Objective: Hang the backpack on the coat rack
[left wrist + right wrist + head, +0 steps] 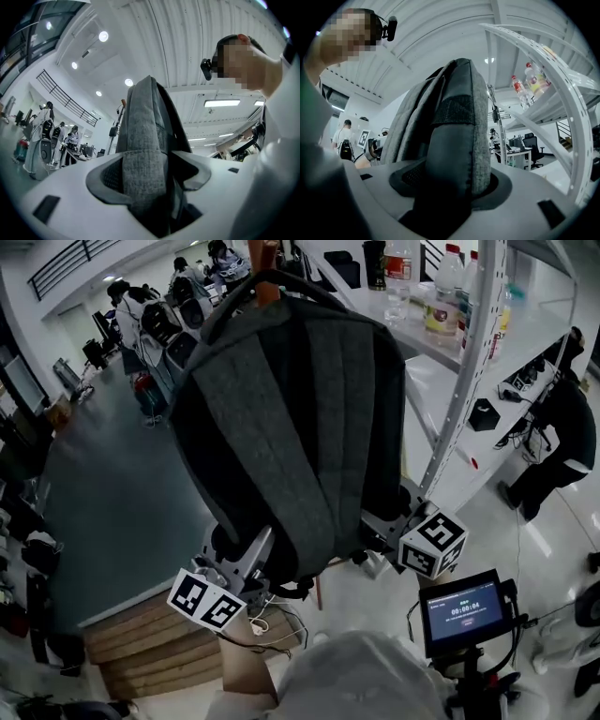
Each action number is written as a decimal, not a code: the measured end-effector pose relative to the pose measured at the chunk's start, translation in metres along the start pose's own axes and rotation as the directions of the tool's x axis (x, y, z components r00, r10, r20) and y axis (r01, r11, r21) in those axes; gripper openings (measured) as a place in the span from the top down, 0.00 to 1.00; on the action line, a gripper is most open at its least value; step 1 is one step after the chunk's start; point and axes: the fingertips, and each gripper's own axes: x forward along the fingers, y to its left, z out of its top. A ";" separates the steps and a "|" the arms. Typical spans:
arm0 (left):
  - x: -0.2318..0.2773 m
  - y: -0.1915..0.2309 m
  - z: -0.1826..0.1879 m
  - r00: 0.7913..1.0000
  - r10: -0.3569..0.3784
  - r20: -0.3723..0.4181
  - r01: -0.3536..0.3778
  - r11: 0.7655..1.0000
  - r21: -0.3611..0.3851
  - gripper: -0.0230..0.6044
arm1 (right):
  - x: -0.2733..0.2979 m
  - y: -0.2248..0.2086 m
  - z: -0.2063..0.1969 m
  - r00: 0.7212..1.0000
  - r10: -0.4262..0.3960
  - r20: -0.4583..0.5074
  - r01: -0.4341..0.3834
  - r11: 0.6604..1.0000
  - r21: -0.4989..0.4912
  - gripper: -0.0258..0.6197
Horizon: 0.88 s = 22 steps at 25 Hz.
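Note:
A grey and black backpack (291, 418) hangs upright in the middle of the head view, held from below on both sides. Its top reaches the brown wooden top of the coat rack (266, 276), and whether its loop is over a peg is hidden. My left gripper (251, 557) is shut on the bag's lower left edge. In the left gripper view, grey fabric (143, 154) fills the gap of that gripper (151, 180). My right gripper (389, 529) is shut on the lower right edge, where padded fabric (457, 140) sits clamped in the same gripper (450, 183).
A white metal shelf (466, 381) with bottles (442, 298) stands close on the right. A small screen (462, 610) is at lower right, wooden steps (150, 645) at lower left. People stand at desks far back (141, 315), and one in black (562, 427) on the right.

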 end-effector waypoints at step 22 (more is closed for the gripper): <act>0.028 0.021 0.039 0.999 -0.020 -0.036 0.016 0.994 -0.107 0.50 | 0.018 -0.009 0.045 0.997 -0.007 -0.082 0.009 1.000 0.024 0.52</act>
